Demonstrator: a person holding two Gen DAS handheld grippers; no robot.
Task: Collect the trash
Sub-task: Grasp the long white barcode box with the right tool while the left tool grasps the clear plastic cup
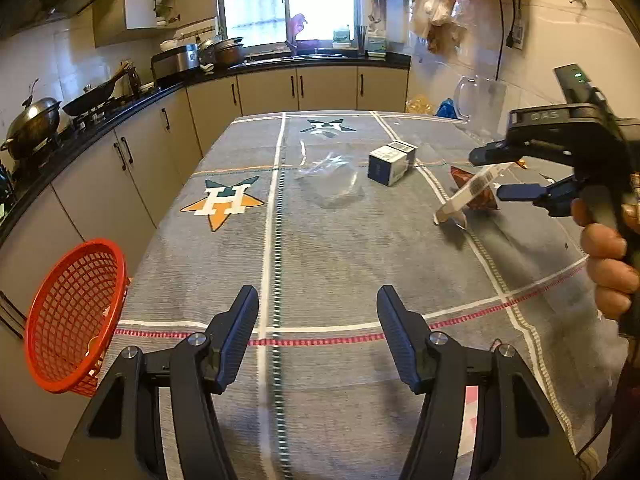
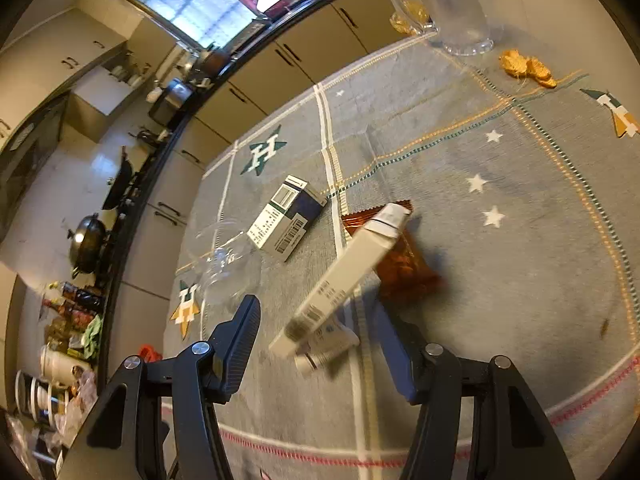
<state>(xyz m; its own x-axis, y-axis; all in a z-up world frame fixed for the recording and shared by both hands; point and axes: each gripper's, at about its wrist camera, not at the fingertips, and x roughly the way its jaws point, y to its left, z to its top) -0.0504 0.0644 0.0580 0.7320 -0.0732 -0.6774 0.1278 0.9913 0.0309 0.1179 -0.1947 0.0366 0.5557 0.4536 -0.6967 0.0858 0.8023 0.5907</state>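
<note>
Off the table's left edge, a red plastic mesh basket [image 1: 74, 312] hangs tilted with its mouth toward the grey patterned tablecloth [image 1: 340, 264]; something pale yellow lies in it, too small to identify. A crumpled clear plastic cup [image 1: 330, 184] lies on its side mid-table, and a clear plastic jug with a handle [image 2: 452, 8] stands at the far corner.

A long white cardboard box with a barcode [image 2: 344, 276] slants between the fingers of the right gripper [image 2: 315, 304], over an orange-brown foil snack packet [image 2: 408, 264] and a white tube [image 2: 328, 350]. That claw stands apart, one pad clear of the box; the other is blurred. Beside them lies a small blue-and-white carton [image 2: 286, 218].

The left gripper [image 1: 318, 292] is spread apart over bare cloth.
</note>
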